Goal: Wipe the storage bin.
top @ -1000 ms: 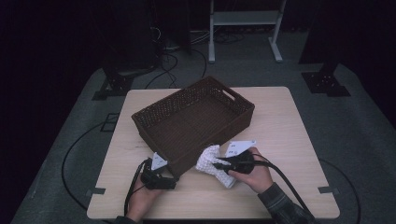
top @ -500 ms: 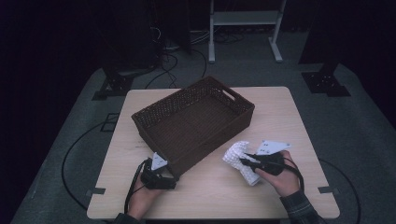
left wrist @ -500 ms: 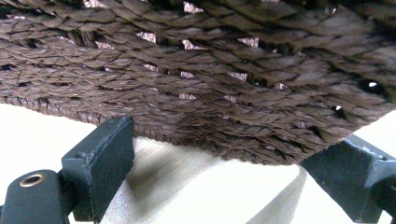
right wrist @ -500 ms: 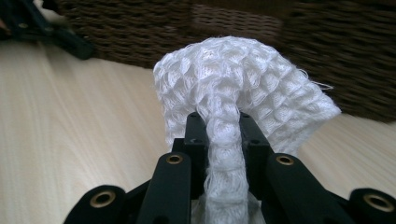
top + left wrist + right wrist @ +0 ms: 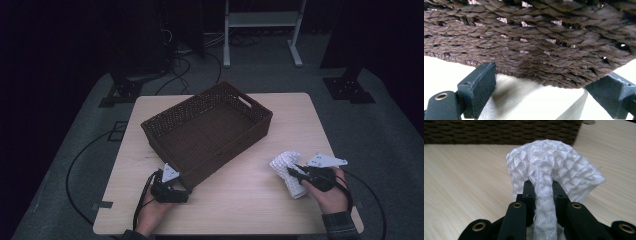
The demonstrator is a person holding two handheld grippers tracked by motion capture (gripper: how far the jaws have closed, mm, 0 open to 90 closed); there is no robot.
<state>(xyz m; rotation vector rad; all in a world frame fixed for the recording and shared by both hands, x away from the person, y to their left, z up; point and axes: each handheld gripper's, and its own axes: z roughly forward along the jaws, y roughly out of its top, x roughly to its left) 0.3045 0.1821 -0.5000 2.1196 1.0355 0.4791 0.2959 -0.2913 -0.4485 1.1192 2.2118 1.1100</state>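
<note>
White cloth (image 5: pixel 286 169): pinched in right gripper (image 5: pixel 295 173), sliding rightward across bench (image 5: pixel 240 200), away from basket (image 5: pixel 207 132) since a second ago. Left gripper (image 5: pixel 181 189): jaws apart, bracing basket corner. Probably clearing room for spreading cloth.

White waffle-knit cloth (image 5: pixel 554 172), bunched, pinched upright above table

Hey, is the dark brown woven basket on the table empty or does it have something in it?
Empty: the high view looks into the dark brown woven basket and shows just its bare woven bottom.
</note>
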